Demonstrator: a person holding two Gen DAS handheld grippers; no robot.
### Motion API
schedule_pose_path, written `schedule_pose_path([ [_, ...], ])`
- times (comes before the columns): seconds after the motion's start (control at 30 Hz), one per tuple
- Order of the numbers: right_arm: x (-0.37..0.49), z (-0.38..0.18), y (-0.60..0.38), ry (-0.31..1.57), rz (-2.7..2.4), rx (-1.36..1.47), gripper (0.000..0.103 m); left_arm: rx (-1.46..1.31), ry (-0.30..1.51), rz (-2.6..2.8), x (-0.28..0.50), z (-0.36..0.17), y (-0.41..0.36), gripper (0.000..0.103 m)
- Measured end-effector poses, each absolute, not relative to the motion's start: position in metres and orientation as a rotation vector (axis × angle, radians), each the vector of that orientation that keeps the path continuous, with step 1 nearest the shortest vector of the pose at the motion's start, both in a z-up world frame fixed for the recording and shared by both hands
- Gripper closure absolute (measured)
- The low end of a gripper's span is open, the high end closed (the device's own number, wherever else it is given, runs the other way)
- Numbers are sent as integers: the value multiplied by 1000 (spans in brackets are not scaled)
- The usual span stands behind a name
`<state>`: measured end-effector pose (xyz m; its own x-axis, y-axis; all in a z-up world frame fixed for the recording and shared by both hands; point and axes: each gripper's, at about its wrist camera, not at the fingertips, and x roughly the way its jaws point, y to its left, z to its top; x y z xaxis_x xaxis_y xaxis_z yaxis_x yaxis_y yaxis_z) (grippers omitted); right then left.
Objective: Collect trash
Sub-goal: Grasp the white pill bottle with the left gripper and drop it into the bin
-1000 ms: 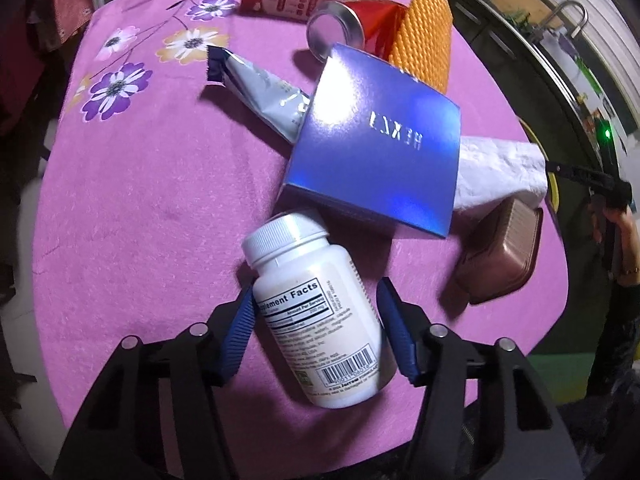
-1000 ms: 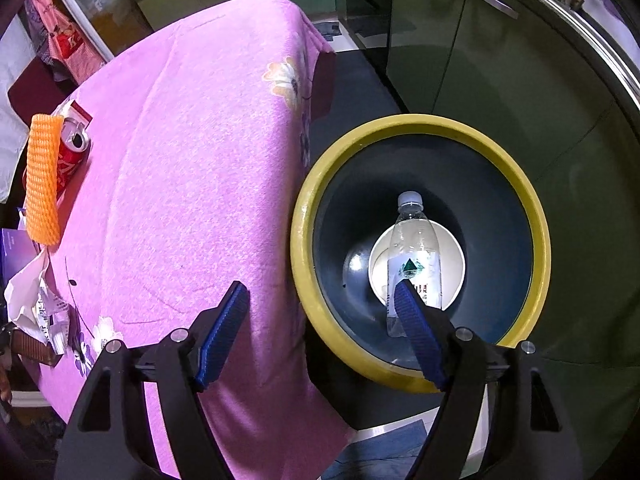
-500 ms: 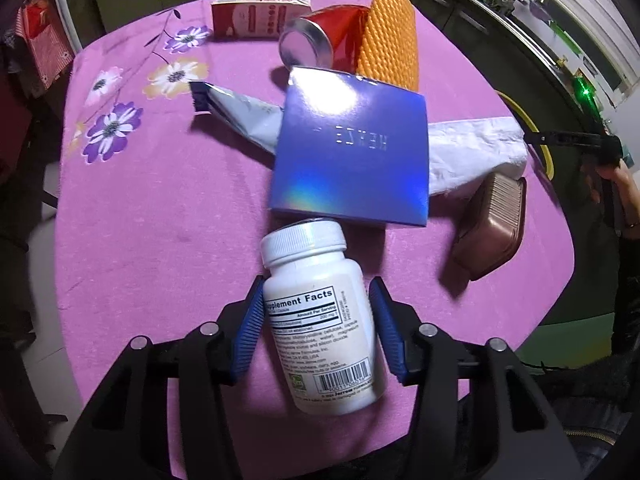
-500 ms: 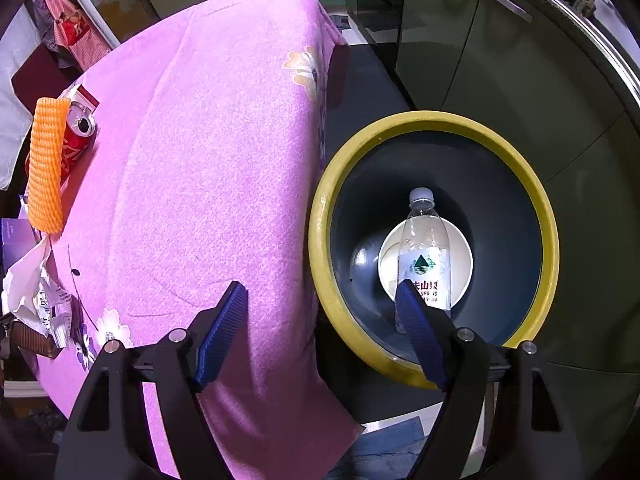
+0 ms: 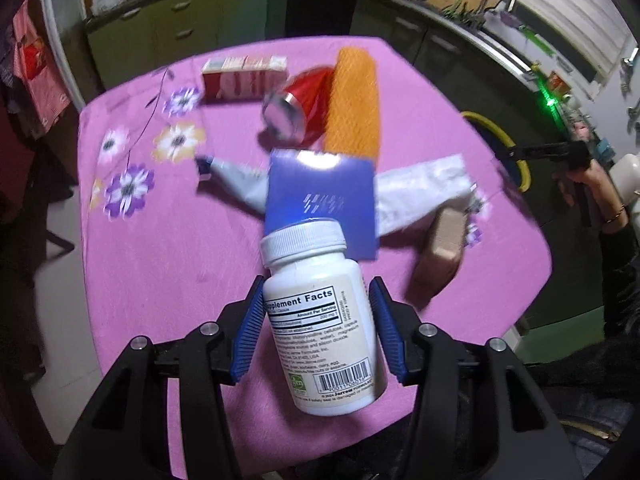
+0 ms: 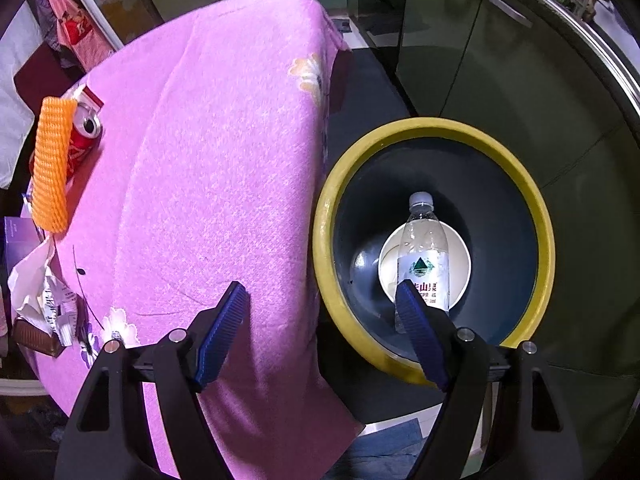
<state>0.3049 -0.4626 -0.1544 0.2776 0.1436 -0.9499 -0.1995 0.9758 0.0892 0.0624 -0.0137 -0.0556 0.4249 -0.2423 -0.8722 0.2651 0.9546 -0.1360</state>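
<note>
The white supplement bottle [image 5: 320,320], at 6 o'clock in the left wrist view, carries a label headed "Supplement Facts", with "Amount Per Serving" beneath, a barcode lower down and a small green round mark beside it; the finer print is too small to read. In the right wrist view, at 4 o'clock, the clear water bottle [image 6: 423,256] has a white label with a green triangle logo, Chinese characters and the letters "SPRING". The lettering on the blue box [image 5: 324,200] is blurred past reading.

Cluttered pink-clothed table [image 5: 168,248]
</note>
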Motion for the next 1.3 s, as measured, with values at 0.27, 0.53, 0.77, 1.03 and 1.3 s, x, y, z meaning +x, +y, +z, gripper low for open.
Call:
schedule_pose_path([
  [0.27, 298, -134, -478, 1212, 208, -22, 27, 106, 976, -491, 107, -20, -76, 53],
  [0.53, 283, -116, -515, 1156, 148, 28, 27, 205, 951, -747, 165, -7, -181, 53],
  [0.77, 262, -110, -568, 1114, 74, 109, 27, 339, 975, -922, 207, -3, -285, 53],
  [1.03, 239, -116, -619, 1101, -1, 192, 27, 434, 1089, -1040, 252, -47, -415, 53],
  [1.3, 217, -120, -637, 1110, -40, 223, 27, 510, 1201, -974, 292, -121, -491, 41],
])
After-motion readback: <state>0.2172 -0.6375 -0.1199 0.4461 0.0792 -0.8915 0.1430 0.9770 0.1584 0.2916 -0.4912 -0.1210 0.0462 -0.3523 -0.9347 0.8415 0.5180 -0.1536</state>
